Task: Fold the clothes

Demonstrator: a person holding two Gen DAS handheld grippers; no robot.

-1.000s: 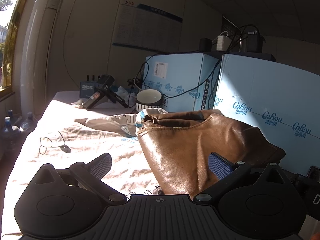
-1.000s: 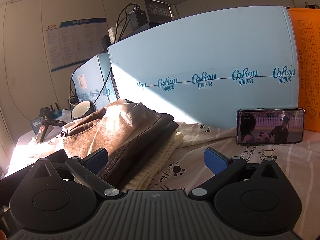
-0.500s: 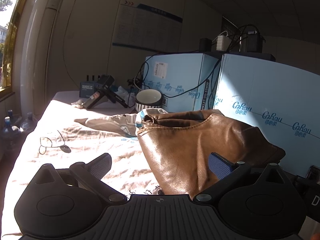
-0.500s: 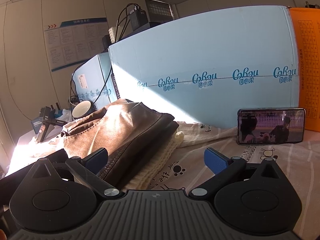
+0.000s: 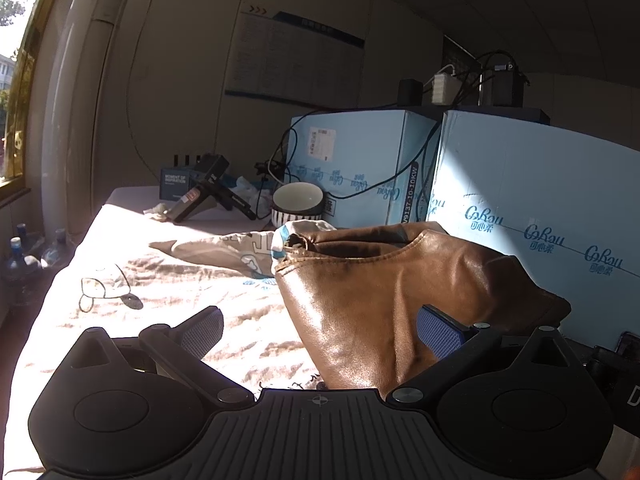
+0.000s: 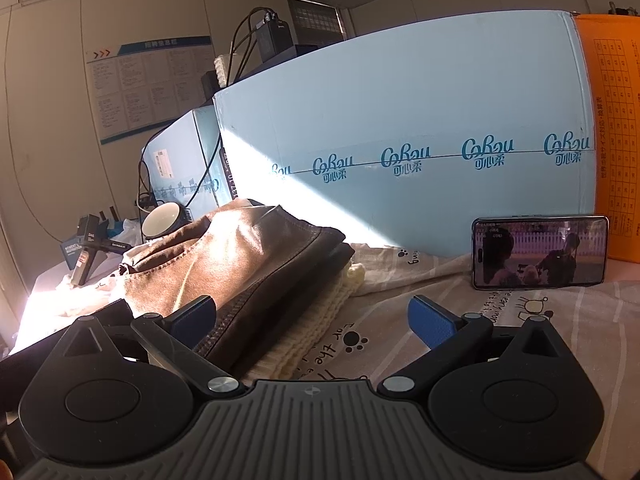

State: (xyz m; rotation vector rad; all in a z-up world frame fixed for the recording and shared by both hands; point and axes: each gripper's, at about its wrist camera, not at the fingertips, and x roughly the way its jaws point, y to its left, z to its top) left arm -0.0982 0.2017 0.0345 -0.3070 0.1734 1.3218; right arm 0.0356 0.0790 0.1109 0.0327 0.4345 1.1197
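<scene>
A folded brown leather garment (image 5: 384,280) lies on the printed sheet (image 5: 160,292); in the right wrist view (image 6: 240,256) it rests on a cream knit garment (image 6: 320,320). A white and blue printed garment (image 5: 240,248) lies flat behind it. My left gripper (image 5: 320,332) is open and empty, just in front of the brown garment's near edge. My right gripper (image 6: 312,316) is open and empty, facing the stack's right side.
Light blue cartons (image 5: 540,216) stand behind the clothes, also in the right wrist view (image 6: 400,128). A phone (image 6: 540,252) leans on the carton, playing video. A bowl (image 5: 298,200) and a black tool (image 5: 212,196) sit at the back. Water bottles (image 5: 16,256) stand on the floor, left.
</scene>
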